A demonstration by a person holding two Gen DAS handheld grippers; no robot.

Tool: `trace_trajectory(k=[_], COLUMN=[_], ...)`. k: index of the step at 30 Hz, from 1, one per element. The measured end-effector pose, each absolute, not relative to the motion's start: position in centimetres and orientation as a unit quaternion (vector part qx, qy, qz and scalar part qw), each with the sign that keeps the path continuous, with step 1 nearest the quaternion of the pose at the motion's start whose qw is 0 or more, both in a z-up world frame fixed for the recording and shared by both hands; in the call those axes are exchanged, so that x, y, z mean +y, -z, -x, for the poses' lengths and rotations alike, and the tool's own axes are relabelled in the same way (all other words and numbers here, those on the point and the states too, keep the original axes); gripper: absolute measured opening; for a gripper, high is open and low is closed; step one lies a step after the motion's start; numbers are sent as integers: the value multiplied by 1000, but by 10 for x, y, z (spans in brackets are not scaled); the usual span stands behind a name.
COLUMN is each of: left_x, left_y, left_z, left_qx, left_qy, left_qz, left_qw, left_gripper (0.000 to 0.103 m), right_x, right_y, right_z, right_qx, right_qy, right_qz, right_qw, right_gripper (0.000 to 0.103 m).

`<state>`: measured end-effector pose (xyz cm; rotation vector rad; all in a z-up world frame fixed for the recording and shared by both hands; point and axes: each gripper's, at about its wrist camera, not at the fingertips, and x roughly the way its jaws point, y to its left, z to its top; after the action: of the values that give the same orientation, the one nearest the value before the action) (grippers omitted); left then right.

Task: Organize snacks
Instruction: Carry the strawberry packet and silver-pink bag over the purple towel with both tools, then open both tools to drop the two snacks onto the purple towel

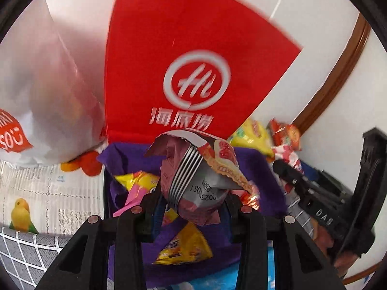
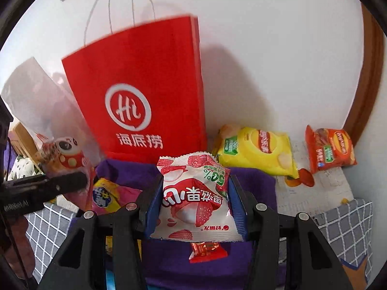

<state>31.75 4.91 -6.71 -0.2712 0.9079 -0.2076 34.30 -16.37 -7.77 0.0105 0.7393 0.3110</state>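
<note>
Left tool [image 1: 193,207] clamps crumpled snack packet [image 1: 193,174], label unreadable.

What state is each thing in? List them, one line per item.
Left hand-held gripper: shut on the crumpled snack packet.
Right hand-held gripper: shut on the lychee gummy packet.
Red paper bag: upright against the wall.
Yellow chip bag: lying flat, sealed.
Orange chip bag: lying flat, sealed.
Purple cloth bag: open, with snacks inside.
</note>
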Motion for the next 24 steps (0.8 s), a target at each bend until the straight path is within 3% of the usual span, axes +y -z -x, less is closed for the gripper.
trace_trajectory(k=[24], left_x=[59], left_y=[86], left_z=[-326], left_qx=[463], left_qy=[98], left_qz=[145], left_qw=[869], left_gripper=[36], right_x=[-147], right_y=[151], right_z=[-377], right_qx=[468], right_qy=[-151], right_qz=[24], right_qw=[870], right_gripper=[52])
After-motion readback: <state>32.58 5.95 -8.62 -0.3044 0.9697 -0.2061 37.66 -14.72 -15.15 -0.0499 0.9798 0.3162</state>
